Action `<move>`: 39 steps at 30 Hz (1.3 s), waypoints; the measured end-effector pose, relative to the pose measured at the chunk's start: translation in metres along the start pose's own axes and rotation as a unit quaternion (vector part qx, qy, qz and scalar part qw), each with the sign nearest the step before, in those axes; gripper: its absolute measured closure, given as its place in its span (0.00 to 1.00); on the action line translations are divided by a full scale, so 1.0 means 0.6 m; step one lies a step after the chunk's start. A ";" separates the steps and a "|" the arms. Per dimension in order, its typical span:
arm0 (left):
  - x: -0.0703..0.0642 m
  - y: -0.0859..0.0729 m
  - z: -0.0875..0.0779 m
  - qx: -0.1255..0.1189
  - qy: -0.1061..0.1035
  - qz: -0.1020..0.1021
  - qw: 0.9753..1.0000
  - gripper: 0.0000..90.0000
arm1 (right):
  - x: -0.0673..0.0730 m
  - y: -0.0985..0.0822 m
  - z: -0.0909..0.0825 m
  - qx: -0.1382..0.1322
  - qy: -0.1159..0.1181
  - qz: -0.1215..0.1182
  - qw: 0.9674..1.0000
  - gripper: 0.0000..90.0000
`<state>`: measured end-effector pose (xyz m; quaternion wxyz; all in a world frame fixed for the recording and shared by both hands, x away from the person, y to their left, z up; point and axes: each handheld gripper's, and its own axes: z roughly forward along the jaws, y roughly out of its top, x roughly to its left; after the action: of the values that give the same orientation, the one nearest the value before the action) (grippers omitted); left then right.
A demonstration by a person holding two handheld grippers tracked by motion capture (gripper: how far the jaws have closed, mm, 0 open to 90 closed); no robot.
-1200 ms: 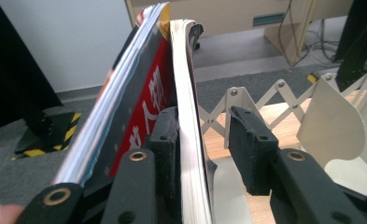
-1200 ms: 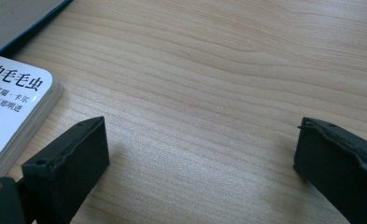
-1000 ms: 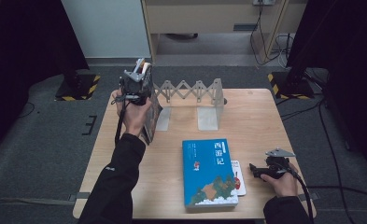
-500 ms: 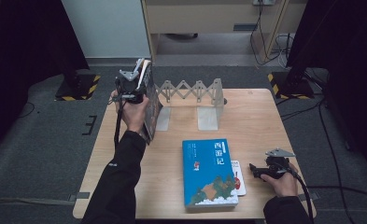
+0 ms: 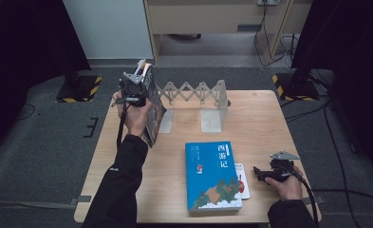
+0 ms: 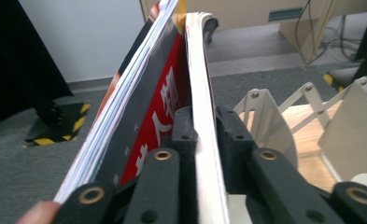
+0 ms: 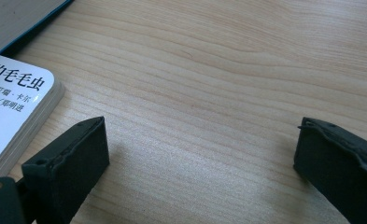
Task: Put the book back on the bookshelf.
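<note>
The left gripper (image 5: 137, 84) is raised over the far left corner of the table (image 5: 265, 118), its jaws pinched on a book (image 5: 152, 111) that stands nearly upright below and beside it. In the left gripper view the black jaws clamp a pale sheaf of the book's pages (image 6: 204, 135); the dark red and black cover (image 6: 148, 116) fans away on one side of the jaws. The jaws have just been easing open a little, yet the pages sit tight between them. Just past that gripper, on the table, stands a grey folding rack (image 5: 198, 97) with upright dividers.

The right gripper (image 5: 260, 172) rests low at the near right of the table, its jaws spread wide with bare wood between them. Just ahead of its tips lies a small white book (image 5: 242, 179), partly under a large blue book (image 5: 211, 175) lying flat.
</note>
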<state>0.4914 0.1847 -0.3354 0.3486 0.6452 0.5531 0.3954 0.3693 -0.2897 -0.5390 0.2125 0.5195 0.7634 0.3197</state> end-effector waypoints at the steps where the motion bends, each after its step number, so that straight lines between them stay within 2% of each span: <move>1: 0.000 -0.001 -0.001 -0.001 0.000 0.003 1.000 0.81 | 0.000 0.000 0.000 0.000 0.000 0.000 1.000 0.04; 3: -0.001 -0.002 -0.005 -0.006 -0.005 0.005 1.000 0.77 | 0.000 0.000 0.000 0.000 0.000 0.000 1.000 0.04; 10: 0.003 -0.009 -0.036 -0.037 -0.044 -0.015 0.998 0.65 | 0.000 0.000 0.000 0.000 0.000 0.001 1.000 0.04; 13: 0.006 -0.008 -0.052 -0.051 -0.048 -0.014 0.997 0.61 | 0.000 0.000 0.000 0.000 0.000 0.001 1.000 0.04; 14: 0.007 -0.008 -0.057 -0.056 -0.053 -0.017 0.997 0.57 | 0.000 0.000 0.000 0.000 0.000 0.001 1.000 0.04; 16: 0.012 -0.008 -0.068 -0.062 -0.057 -0.022 0.996 0.56 | 0.000 0.000 0.000 0.000 0.000 0.001 1.000 0.04; 19: 0.021 -0.010 -0.082 -0.070 -0.074 -0.037 0.994 0.54 | 0.000 0.000 0.000 0.000 0.000 0.001 1.000 0.04; 23: 0.031 -0.015 -0.099 -0.076 -0.087 -0.045 0.992 0.54 | 0.000 0.000 0.000 0.000 0.000 0.001 1.000 0.04; 28: 0.042 -0.028 -0.123 -0.085 -0.121 -0.065 0.987 0.52 | 0.000 0.000 0.000 0.000 0.000 0.001 1.000 0.04; 30: 0.044 -0.032 -0.131 -0.089 -0.123 -0.062 0.986 0.52 | 0.000 0.000 0.000 0.000 0.000 0.001 1.000 0.03; 33: 0.048 -0.041 -0.143 -0.095 -0.136 -0.064 0.984 0.51 | 0.000 0.000 0.001 -0.001 -0.001 0.000 1.000 0.03; 39: 0.055 -0.072 -0.154 -0.086 -0.142 -0.055 0.985 0.49 | 0.000 0.000 0.001 0.001 0.002 0.000 1.000 0.02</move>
<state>0.3922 0.2249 -0.3288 0.4988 0.6311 0.4965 0.3263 0.3699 -0.2894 -0.5392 0.2109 0.5190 0.7642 0.3197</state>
